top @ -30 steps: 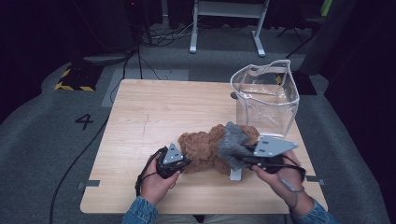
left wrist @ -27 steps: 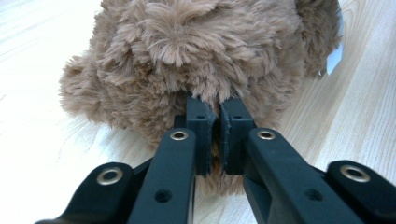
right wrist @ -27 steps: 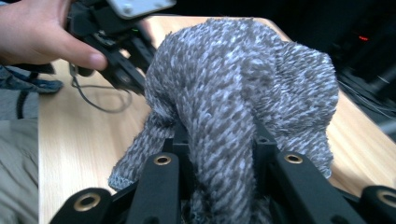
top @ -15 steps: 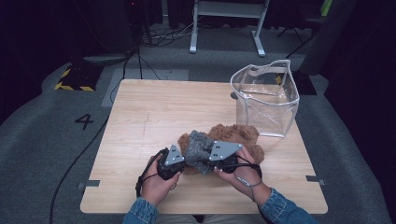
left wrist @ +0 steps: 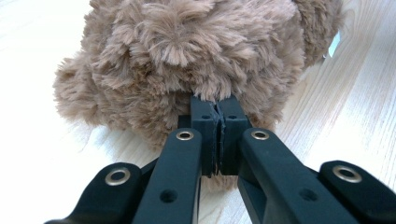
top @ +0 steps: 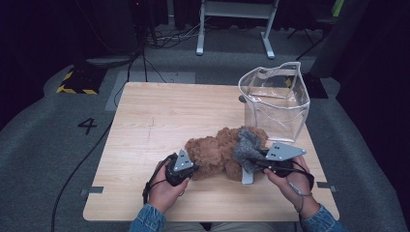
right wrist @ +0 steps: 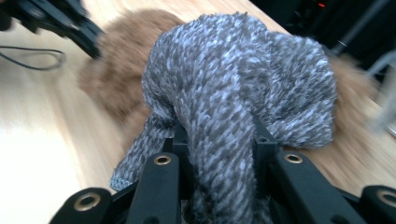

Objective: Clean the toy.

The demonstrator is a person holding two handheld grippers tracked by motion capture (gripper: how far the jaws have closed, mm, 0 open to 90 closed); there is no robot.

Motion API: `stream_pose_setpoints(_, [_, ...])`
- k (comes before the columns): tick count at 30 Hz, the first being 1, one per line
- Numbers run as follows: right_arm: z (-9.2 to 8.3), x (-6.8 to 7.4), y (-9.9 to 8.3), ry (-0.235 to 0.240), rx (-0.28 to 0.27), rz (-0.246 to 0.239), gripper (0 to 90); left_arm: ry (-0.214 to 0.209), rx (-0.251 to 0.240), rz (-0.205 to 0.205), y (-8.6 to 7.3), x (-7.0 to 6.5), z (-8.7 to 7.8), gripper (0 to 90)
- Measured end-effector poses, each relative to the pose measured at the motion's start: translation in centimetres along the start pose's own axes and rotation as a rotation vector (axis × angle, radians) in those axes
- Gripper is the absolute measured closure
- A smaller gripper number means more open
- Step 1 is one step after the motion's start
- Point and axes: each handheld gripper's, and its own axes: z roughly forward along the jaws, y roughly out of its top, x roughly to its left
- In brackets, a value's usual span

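Two grippers hold a brown plush toy and a grey knitted cloth on the bench.

High view: the fluffy brown plush toy (top: 217, 152) lies at about 5 o'clock on the light wooden bench (top: 159, 116), the left gripper (top: 189, 170) at its 8 o'clock end, the right gripper (top: 255, 163) at its 3 o'clock side with the grey knitted woollen cloth (top: 246, 147); a clear plastic bag (top: 274, 100) stands upright at 2 o'clock. Left gripper view: the jaws are pressed together, pinching a tuft of the toy's fur (left wrist: 205, 60). Right gripper view: the jaws clamp the cloth (right wrist: 233, 93), which drapes over them.
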Motion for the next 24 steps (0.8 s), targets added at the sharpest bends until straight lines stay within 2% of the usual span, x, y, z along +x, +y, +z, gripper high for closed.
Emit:
stream_pose_setpoints(3, [-0.8,-1.2,-1.6,-0.032,0.008,0.055,71.8,-0.004,-0.008,-0.011,0.0,0.1,0.0,87.6])
stream_pose_setpoints(6, [-1.0,-2.1,-3.0,-0.043,0.026,0.085,71.8,-0.007,-0.013,-0.015,0.0,0.1,0.0,87.6])
stream_pose_setpoints(10, [-0.9,-2.9,-5.0,-0.066,0.075,0.113,71.8,-0.006,-0.014,-0.013,-0.1,0.3,-0.1,87.5])
stream_pose_setpoints(14, [-0.9,-3.9,-7.2,-0.093,0.121,0.183,71.8,-0.008,-0.019,-0.020,-0.1,0.3,-0.1,87.3])
stream_pose_setpoints(17, [-1.5,-4.7,-8.4,-0.122,0.155,0.218,71.8,-0.001,-0.017,-0.026,-0.1,0.3,-0.1,87.2])
stream_pose_setpoints(18, [-1.9,-4.9,-8.6,-0.131,0.172,0.222,71.8,0.000,-0.015,-0.021,-0.1,0.4,-0.1,87.1])
stream_pose_setpoints(20, [-2.7,-4.9,-8.3,-0.153,0.150,0.222,71.8,0.002,-0.021,-0.024,-0.1,0.5,-0.1,87.1])
stream_pose_setpoints(22, [-3.9,-4.4,-6.9,-0.160,0.094,0.196,71.8,0.005,-0.021,-0.026,-0.1,0.5,-0.1,87.1])
stream_pose_setpoints(24, [-4.6,-3.3,-4.6,-0.152,0.027,0.133,71.8,0.007,-0.020,-0.022,-0.1,0.4,-0.1,87.0])
